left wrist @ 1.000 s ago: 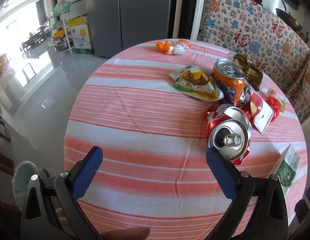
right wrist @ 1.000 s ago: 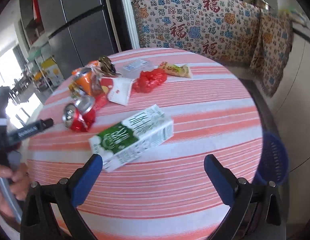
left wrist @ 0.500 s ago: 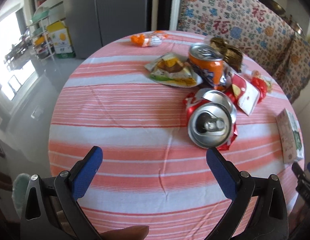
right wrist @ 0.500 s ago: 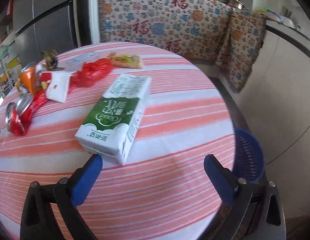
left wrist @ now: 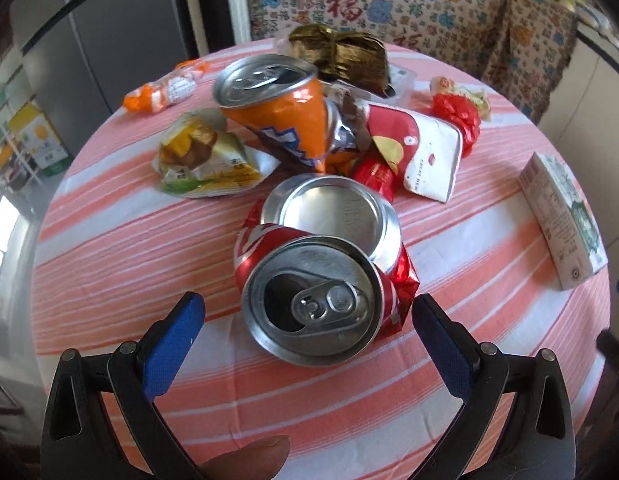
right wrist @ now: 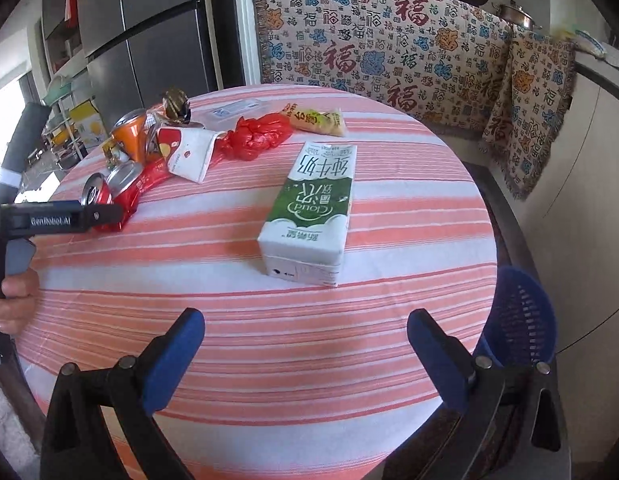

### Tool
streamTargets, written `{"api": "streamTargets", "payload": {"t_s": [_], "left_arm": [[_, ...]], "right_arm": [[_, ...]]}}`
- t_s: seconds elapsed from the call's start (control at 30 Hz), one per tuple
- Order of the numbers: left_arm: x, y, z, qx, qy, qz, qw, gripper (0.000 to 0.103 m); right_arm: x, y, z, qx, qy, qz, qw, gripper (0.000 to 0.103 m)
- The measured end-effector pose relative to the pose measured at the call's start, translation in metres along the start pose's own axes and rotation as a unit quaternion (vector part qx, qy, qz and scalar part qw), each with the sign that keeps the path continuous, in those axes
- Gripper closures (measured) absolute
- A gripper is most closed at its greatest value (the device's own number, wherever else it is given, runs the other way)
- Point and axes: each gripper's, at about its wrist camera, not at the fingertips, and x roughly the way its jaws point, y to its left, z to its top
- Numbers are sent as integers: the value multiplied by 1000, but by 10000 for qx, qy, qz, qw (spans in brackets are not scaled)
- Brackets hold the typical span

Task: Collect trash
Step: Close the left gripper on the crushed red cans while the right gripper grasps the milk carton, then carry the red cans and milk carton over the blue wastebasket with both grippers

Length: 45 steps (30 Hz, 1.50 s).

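A crushed red can (left wrist: 317, 280) lies on the striped round table (left wrist: 109, 248), its top facing my left gripper (left wrist: 305, 312). The gripper is open, its blue pads on either side of the can's near end, not touching. Behind the can are an orange can (left wrist: 285, 120), a snack bag (left wrist: 205, 160), a red-and-white packet (left wrist: 421, 152) and a red plastic bag (left wrist: 457, 116). A green-and-white milk carton (right wrist: 313, 208) lies ahead of my open, empty right gripper (right wrist: 305, 336). The carton also shows in the left wrist view (left wrist: 561, 216).
A blue mesh basket (right wrist: 521, 320) stands on the floor beside the table's right edge. A patterned cloth-covered counter (right wrist: 389, 48) is behind the table, and a grey fridge (right wrist: 157, 40) to the back left. A yellow snack packet (right wrist: 317, 120) and an orange wrapper (left wrist: 165, 92) lie at the far side.
My left gripper has moved forward and right until the red can sits between its open pads. My right gripper has swung to face the milk carton and drawn back slightly.
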Motion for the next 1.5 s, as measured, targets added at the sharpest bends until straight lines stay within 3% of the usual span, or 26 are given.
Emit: {"api": "streamTargets", "payload": {"t_s": [0.1, 0.2, 0.23, 0.33, 0.5, 0.53, 0.57, 0.6, 0.9, 1.0, 1.23, 1.5], "left_arm": [[3, -3, 8, 336, 18, 51, 9994, 1], [1, 3, 14, 278, -50, -79, 9996, 3], [0, 5, 14, 200, -28, -256, 9995, 13], [0, 8, 13, 61, -20, -374, 9993, 18], [-17, 8, -3, -61, -121, -487, 9987, 18], [-21, 7, -7, -89, -146, -480, 9987, 18], [-24, 7, -10, -115, -173, -470, 9987, 18], [-26, 8, -13, -148, -204, -483, 9985, 18], [-54, -14, -13, -308, -528, -665, 9959, 18], [-64, -38, -9, -174, -595, -735, 9954, 18], [-73, -114, 17, 355, -628, -935, 9930, 18], [-62, -236, 67, 927, -534, -1545, 9822, 18]], "right_arm": [[-5, -9, 10, 122, -39, 102, 9999, 0], [-6, -15, 26, 217, -9, 291, 9993, 0], [-4, -17, 31, 274, 25, 341, 9990, 0], [14, -14, 52, 382, 241, 412, 9981, 0], [61, 5, 83, 399, 969, -16, 9945, 0], [65, 5, 86, 375, 1061, -38, 9936, 5], [66, 5, 87, 334, 1128, -14, 9931, 40], [66, 4, 87, 310, 1182, 7, 9925, 53], [23, -8, 76, 201, 882, 531, 9945, 55], [23, -19, 73, 333, 976, 693, 9923, 55], [0, -62, 80, 596, 741, 834, 9920, 55], [-30, -193, 84, 1232, 445, 169, 9912, 54]]}}
